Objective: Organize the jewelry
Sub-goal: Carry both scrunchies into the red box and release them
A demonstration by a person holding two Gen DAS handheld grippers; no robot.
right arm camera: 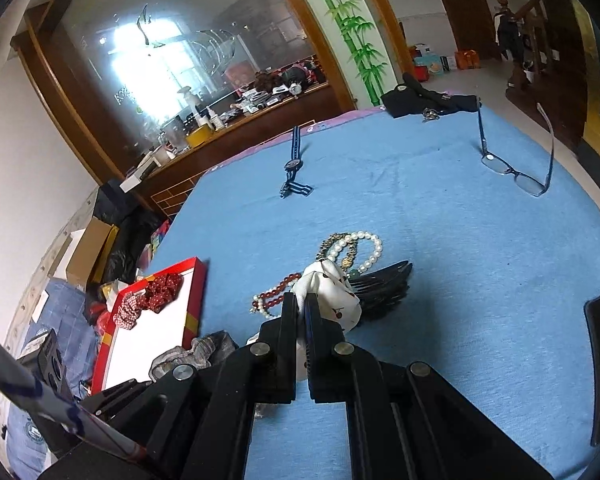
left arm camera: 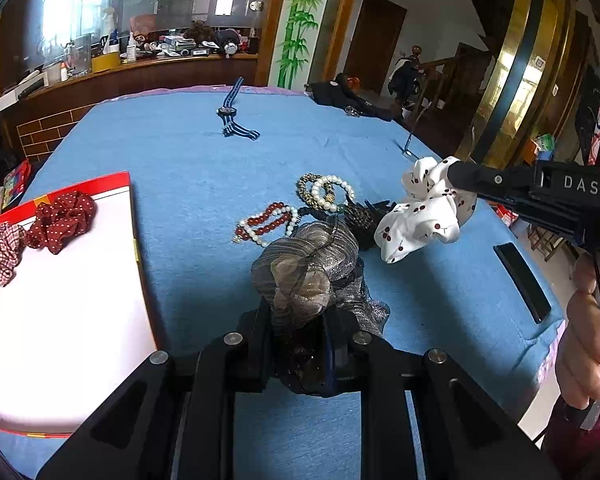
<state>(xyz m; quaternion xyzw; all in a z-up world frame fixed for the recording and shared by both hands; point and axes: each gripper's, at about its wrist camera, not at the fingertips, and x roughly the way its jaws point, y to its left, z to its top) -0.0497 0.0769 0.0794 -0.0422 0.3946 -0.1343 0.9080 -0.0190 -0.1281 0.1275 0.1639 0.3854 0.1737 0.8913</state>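
My left gripper (left arm camera: pixel 302 322) is shut on a grey gauzy scrunchie (left arm camera: pixel 308 264) held over the blue cloth. My right gripper (right arm camera: pixel 302 300), also in the left wrist view as the right gripper (left arm camera: pixel 456 174), is shut on a white cherry-print scrunchie (left arm camera: pixel 420 216) lifted above the table; the same white scrunchie (right arm camera: pixel 332 292) shows past its fingers. On the cloth lie a red and pearl bracelet (left arm camera: pixel 268 222), a pearl bracelet (left arm camera: pixel 332 192) and a black hair claw (left arm camera: pixel 366 216). The red-rimmed white box (left arm camera: pixel 60 312) at left holds a red dotted scrunchie (left arm camera: pixel 64 216) and a checked scrunchie (left arm camera: pixel 0 252).
A striped-band watch (left arm camera: pixel 230 114) lies at the far middle of the table. Glasses (right arm camera: pixel 512 168) stand at the far right, a dark garment (right arm camera: pixel 424 100) at the far edge. A black phone (left arm camera: pixel 522 282) lies near the right edge. A person's hand (left arm camera: pixel 588 336) holds the right gripper.
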